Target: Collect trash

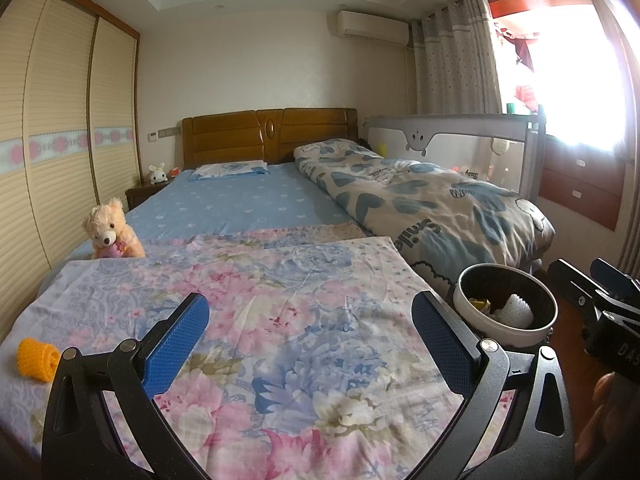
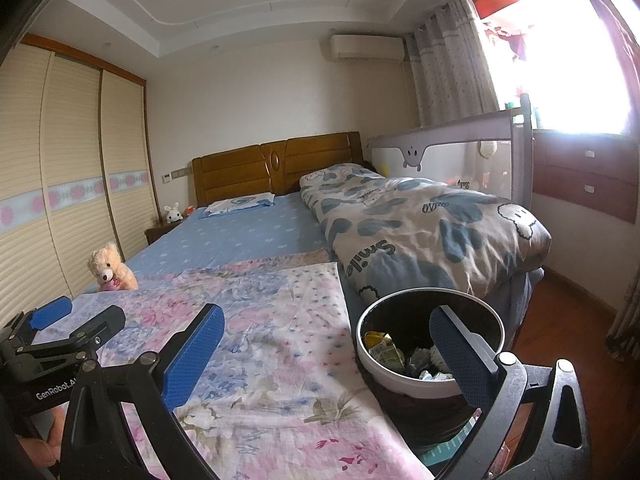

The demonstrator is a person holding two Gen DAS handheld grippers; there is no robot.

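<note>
Both hand-held grippers — left (image 1: 310, 344), right (image 2: 328, 354) — jaws apart, empty, over the bed (image 1: 304, 320), bin (image 2: 404, 376) just beside it, orange wad (image 1: 38, 359) on it

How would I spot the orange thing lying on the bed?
Start at the floral sheet covering the foot of the bed. Follow it to its left edge, nearer than the teddy bear. There lies the orange foam net, a small netted roll, the only bright orange item on the sheet.
</note>
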